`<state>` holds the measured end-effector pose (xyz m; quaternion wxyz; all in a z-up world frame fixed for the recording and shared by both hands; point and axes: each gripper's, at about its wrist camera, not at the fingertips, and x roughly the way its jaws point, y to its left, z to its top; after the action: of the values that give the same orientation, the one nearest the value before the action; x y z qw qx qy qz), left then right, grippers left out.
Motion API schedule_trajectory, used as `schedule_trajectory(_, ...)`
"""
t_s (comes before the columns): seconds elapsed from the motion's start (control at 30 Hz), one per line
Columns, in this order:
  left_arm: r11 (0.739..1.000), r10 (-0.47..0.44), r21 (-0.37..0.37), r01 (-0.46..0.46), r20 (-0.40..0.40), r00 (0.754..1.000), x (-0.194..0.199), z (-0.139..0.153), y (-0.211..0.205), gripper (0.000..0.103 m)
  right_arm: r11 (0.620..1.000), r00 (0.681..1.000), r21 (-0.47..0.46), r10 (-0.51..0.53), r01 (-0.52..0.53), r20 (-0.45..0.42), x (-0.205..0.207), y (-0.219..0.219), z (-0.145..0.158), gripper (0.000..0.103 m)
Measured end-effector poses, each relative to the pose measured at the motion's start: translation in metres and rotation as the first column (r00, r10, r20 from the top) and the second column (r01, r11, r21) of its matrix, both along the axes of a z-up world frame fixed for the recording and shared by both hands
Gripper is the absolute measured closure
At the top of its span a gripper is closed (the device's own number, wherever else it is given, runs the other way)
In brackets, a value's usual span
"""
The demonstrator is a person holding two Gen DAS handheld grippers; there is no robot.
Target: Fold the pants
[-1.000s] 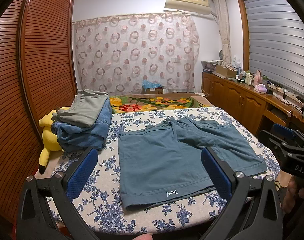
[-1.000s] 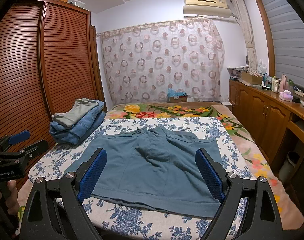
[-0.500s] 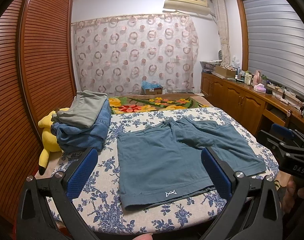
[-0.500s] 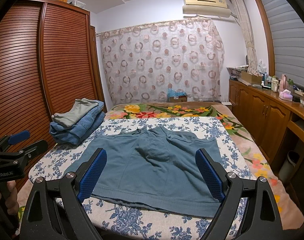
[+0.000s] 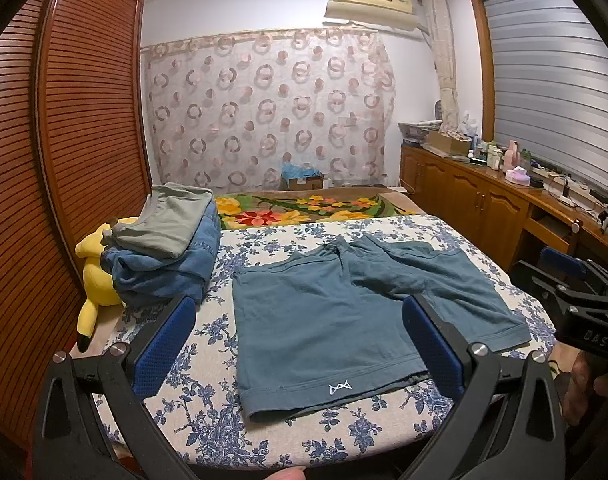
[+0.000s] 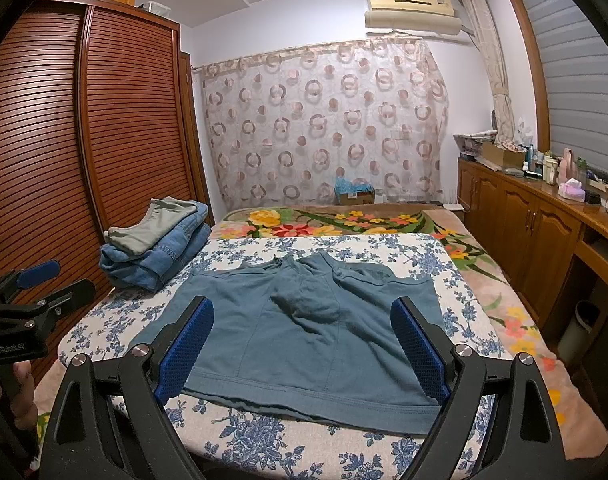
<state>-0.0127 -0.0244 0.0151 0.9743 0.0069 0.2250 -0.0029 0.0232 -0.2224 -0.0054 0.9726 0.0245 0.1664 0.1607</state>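
Observation:
A pair of teal shorts (image 5: 344,312) lies spread flat on a blue-flowered white cloth (image 5: 208,424), both legs toward me; it also shows in the right wrist view (image 6: 304,332). My left gripper (image 5: 296,344) is open and empty, held above the near edge over the left leg hem with its small white logo. My right gripper (image 6: 300,348) is open and empty, above the near edge over the right leg. Each gripper shows at the side of the other's view, as the right gripper (image 5: 576,304) and the left gripper (image 6: 28,304).
A stack of folded jeans with a grey-green garment on top (image 5: 164,252) sits at the left of the bed. A yellow plush toy (image 5: 96,276) lies beside it, against the wooden wardrobe (image 5: 64,160). A flowered blanket (image 5: 304,208) lies beyond. Wooden cabinets (image 6: 544,232) run along the right.
The left wrist view has shifted very slightly. Both grippers stay open and the shorts have not moved.

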Motion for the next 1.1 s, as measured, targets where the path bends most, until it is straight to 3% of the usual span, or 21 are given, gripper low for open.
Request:
schedule_trajectory(0.47,1.0,-0.007,-0.001,0.007,-0.022,1.0,0.006,0.001,-0.005,0.0,1.0,1.0,0.011,-0.006,0.006,-0.015,0.0,-0.002,-0.003,0.012)
schedule_trajectory(1.1,0.997,-0.078,-0.02,0.076,-0.141,0.987,0.055,-0.034,0.011,0.0,1.0,0.998,-0.015,-0.012,0.011,-0.067,0.027,-0.012,-0.011,0.012)
